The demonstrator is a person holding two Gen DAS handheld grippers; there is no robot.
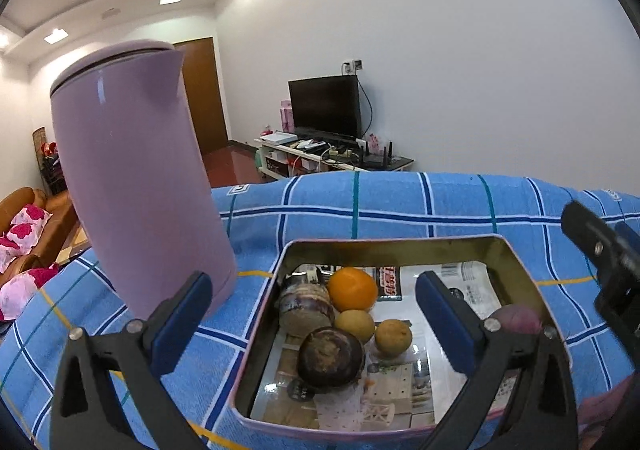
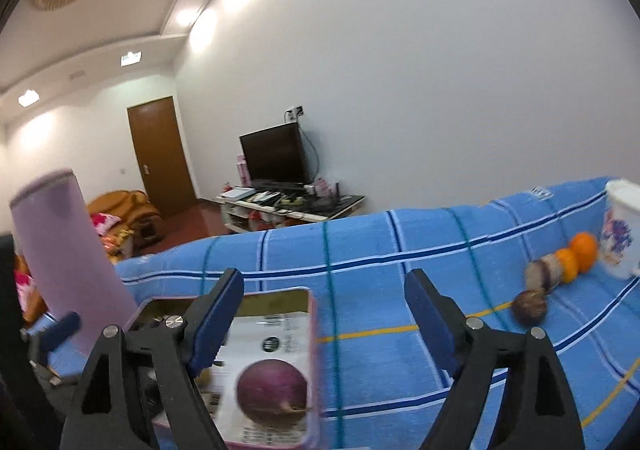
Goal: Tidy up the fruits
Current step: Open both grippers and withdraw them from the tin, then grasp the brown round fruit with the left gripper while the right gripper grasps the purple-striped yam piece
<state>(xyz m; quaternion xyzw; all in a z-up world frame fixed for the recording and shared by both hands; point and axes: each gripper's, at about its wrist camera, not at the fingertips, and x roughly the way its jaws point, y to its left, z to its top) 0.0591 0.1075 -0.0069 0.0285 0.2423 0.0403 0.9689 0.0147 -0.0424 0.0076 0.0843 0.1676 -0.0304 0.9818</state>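
A pink-rimmed metal tin [image 1: 400,244] lies on the blue checked cloth. It holds an orange [image 1: 352,288], two yellow-brown fruits [image 1: 355,325], two dark purple fruits [image 1: 330,356] and a round purple fruit [image 2: 272,386] at its right side. My left gripper [image 1: 314,326] hangs open above the tin, nothing between its pads. My right gripper [image 2: 324,318] is open too, over the tin's right rim and the cloth, and it holds nothing. Further right on the cloth lie two oranges [image 2: 584,250] and two dark fruits [image 2: 530,306].
A tall lilac kettle [image 1: 136,177] stands just left of the tin. A white floral cup [image 2: 620,230] stands at the far right behind the loose fruit. The cloth-covered table [image 2: 400,242] ends at its far edge; a TV stand and sofa lie beyond.
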